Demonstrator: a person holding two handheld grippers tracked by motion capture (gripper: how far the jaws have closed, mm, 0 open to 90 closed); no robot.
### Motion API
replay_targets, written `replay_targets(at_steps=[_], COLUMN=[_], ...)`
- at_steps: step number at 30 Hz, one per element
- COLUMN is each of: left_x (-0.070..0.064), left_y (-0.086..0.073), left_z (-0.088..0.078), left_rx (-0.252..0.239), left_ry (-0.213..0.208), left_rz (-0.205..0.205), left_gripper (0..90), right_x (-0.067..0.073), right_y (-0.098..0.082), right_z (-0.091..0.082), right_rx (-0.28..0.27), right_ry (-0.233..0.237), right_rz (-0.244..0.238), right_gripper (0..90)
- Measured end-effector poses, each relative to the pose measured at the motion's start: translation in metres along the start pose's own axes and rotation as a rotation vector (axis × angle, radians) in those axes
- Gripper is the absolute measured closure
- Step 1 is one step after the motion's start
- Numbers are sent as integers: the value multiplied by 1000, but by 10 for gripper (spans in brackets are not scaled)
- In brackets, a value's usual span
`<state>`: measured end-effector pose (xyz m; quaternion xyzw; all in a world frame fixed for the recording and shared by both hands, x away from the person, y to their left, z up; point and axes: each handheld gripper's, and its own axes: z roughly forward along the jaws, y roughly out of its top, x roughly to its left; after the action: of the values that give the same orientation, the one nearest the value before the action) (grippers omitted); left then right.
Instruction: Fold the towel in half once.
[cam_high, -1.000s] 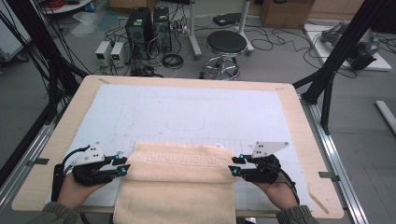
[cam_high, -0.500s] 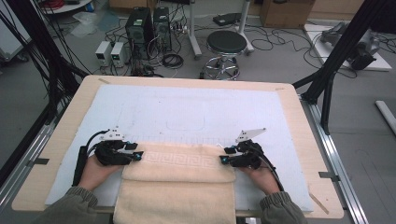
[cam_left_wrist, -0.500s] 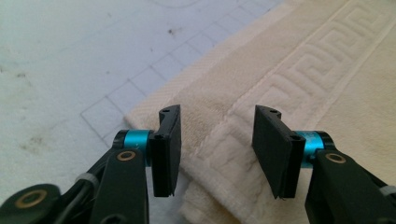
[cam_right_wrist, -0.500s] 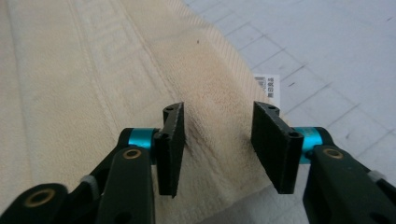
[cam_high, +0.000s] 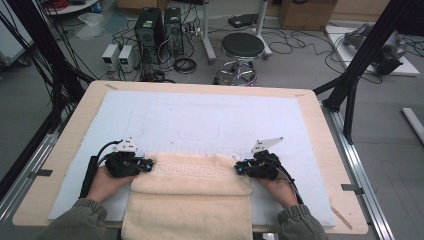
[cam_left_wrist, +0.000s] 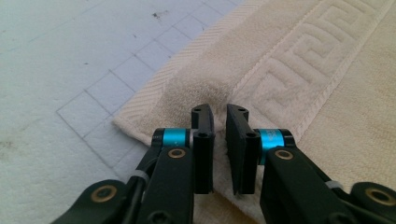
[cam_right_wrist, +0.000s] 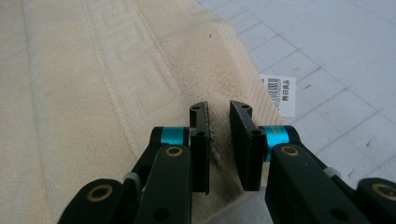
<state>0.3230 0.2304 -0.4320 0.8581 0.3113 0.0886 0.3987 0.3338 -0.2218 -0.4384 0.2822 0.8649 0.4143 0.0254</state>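
Since the earlier frames your two hands have come in from the towel's sides and dropped onto its far corners; a second ago both grippers sat just outside the edges, now they sit on them. Your left gripper (cam_high: 148, 164) has its jaws just closed onto the far left corner of the cream terry towel with the raised key-pattern border (cam_high: 192, 192), and your right gripper (cam_high: 239, 168) has done the same at the far right corner. On both, the jaws stand nearly together with a pinch of cloth between the pads.

The towel lies at the near middle of the pale blue gridded mat (cam_high: 200, 117) on the wooden table (cam_high: 320, 130), its near end hanging over the table's near edge.

The left gripper view shows what the high view can't: the corner bunched up into a small hump (cam_left_wrist: 196, 93) right at the jaw tips of the left gripper (cam_left_wrist: 219, 112). The right gripper view shows the towel's ribbed hem squeezed between the jaws of the right gripper (cam_right_wrist: 219, 112) and a white barcode label (cam_right_wrist: 279, 93) sticking out from the towel's edge onto the mat.
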Motion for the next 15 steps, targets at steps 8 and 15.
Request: replay_targets(at_steps=[8,15], left_x=[-4,-8], left_y=[6,11], left_z=[-12,-27], left_rx=[-65,-120], left_ry=[24,34], left_rz=[8,11], left_gripper=[851,854], right_x=[7,13], right_y=[4,12], right_z=[-13,-24], right_rx=[-48,-83], right_ry=[-14,-24], right_rz=[-25,-49], right_gripper=[804,804])
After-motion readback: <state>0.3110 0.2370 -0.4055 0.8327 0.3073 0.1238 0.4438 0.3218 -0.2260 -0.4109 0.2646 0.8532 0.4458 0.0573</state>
